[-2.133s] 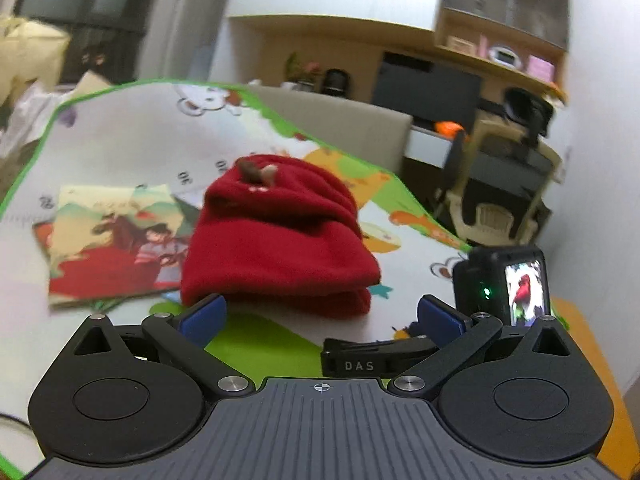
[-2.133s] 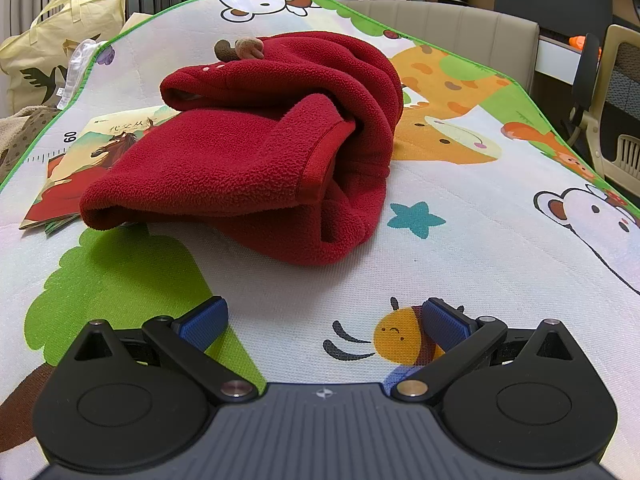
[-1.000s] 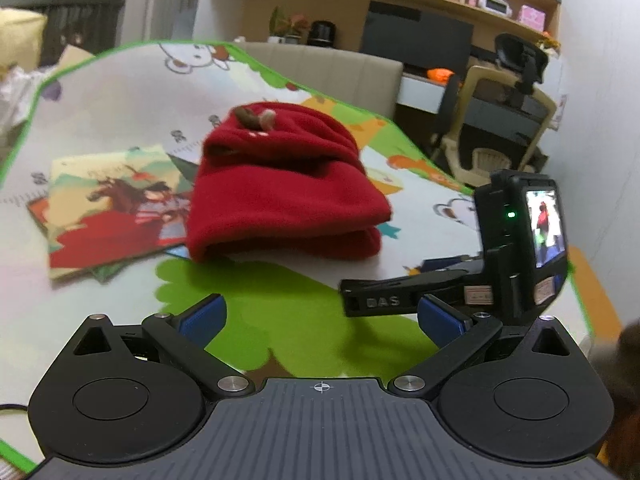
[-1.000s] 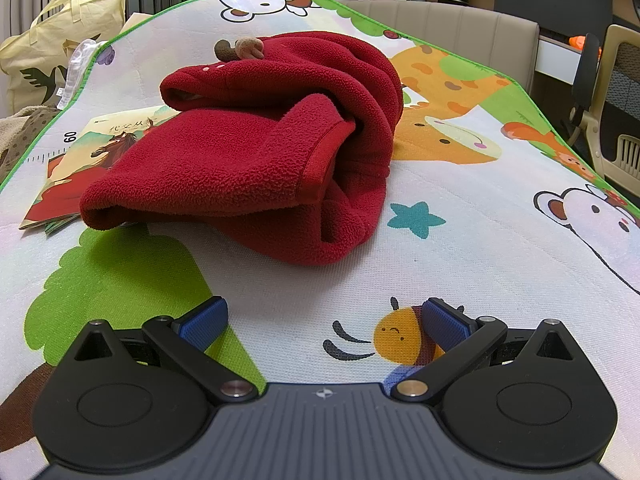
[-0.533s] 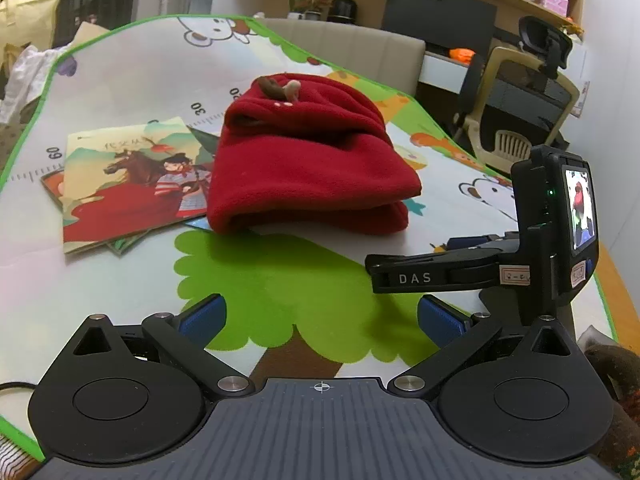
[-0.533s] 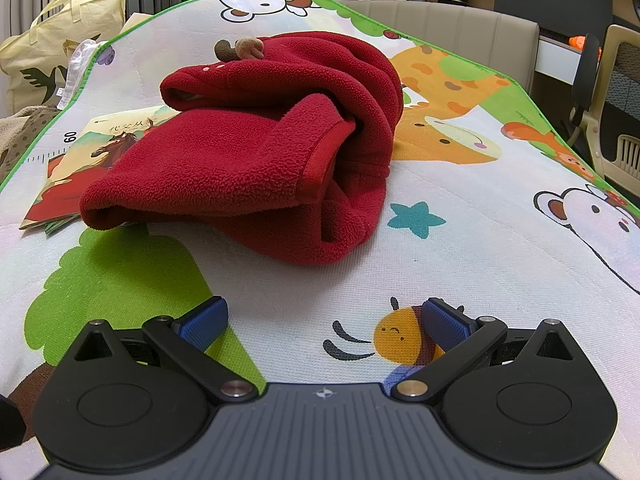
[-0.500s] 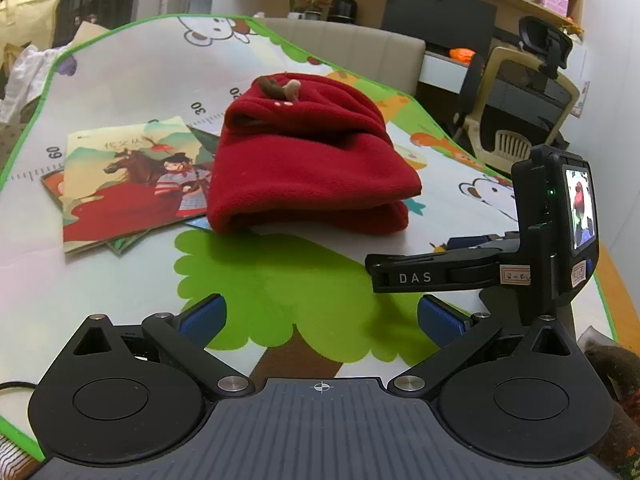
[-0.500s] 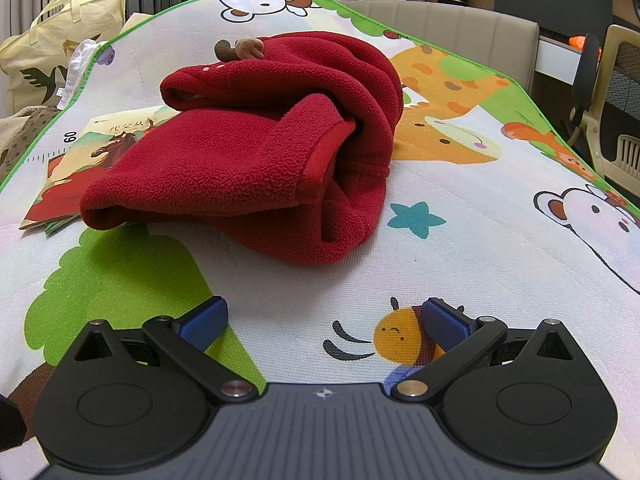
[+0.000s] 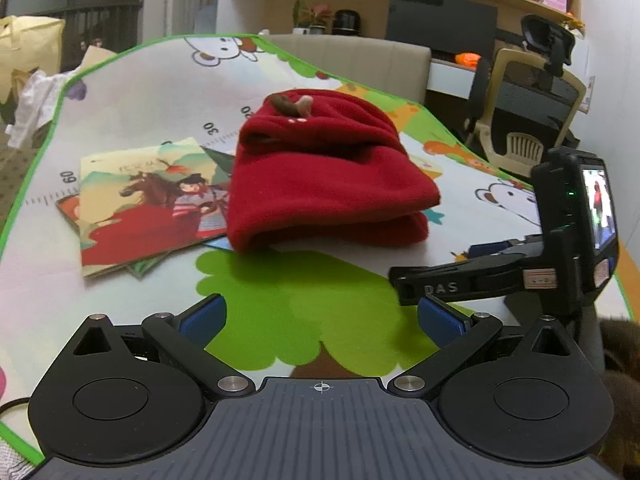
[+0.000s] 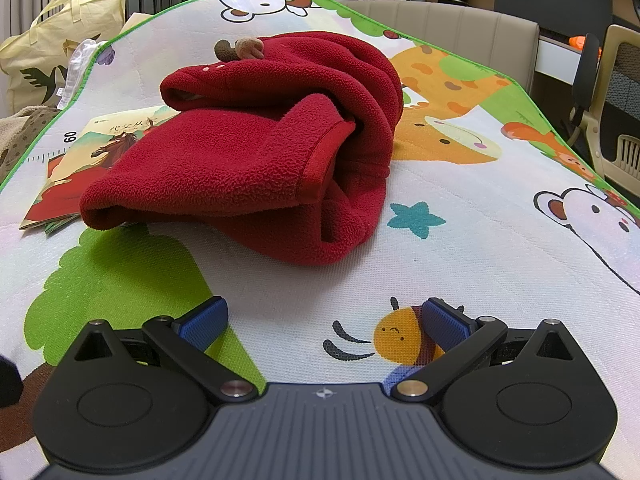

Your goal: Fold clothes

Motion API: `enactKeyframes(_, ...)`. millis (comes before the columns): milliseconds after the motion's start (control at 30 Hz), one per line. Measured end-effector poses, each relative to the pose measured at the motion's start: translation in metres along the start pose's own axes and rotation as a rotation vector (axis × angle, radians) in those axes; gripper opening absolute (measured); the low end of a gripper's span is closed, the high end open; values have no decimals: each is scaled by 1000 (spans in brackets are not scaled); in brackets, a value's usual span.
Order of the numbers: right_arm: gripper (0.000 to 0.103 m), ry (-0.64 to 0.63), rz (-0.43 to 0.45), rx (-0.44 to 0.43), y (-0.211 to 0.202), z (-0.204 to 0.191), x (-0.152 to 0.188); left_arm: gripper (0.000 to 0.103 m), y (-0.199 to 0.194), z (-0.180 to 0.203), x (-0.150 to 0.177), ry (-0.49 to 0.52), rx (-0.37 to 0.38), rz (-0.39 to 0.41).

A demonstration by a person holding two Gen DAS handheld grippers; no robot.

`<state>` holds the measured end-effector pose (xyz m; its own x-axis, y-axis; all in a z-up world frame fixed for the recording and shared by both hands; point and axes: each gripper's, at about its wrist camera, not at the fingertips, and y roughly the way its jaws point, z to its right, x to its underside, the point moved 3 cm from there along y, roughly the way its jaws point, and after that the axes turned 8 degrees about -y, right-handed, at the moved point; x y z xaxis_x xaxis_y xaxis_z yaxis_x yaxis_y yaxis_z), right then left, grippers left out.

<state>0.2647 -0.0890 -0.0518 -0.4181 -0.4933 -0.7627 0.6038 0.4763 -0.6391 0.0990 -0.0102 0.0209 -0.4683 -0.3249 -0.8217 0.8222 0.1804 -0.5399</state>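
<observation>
Lying in a folded heap near the middle of the play mat (image 10: 480, 240), the red fleece (image 10: 256, 160) rested untouched, a small brown trim (image 10: 240, 49) on its top toward the far edge. Its left side lapped over picture books (image 9: 148, 208) lying toward the mat's left edge. The left hand-held gripper (image 9: 322, 318) hung over the green tree print at the near edge, jaws spread wide and holding nothing. The right hand-held gripper (image 10: 324, 320) sat low over the mat just in front of the fleece, jaws likewise apart and empty, its blue pads (image 10: 204, 320) clear of the cloth. In the left view its black body (image 9: 520, 272) showed near the mat's right edge.
</observation>
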Motion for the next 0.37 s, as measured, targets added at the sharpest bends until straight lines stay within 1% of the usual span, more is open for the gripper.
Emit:
enactKeyframes(300,103,0,0,1,0,0,0,103,9,-5,3,-14,18,-32)
enactKeyframes(367,103,0,0,1,0,-1,0,103,9,-7,4,-15,27,-25)
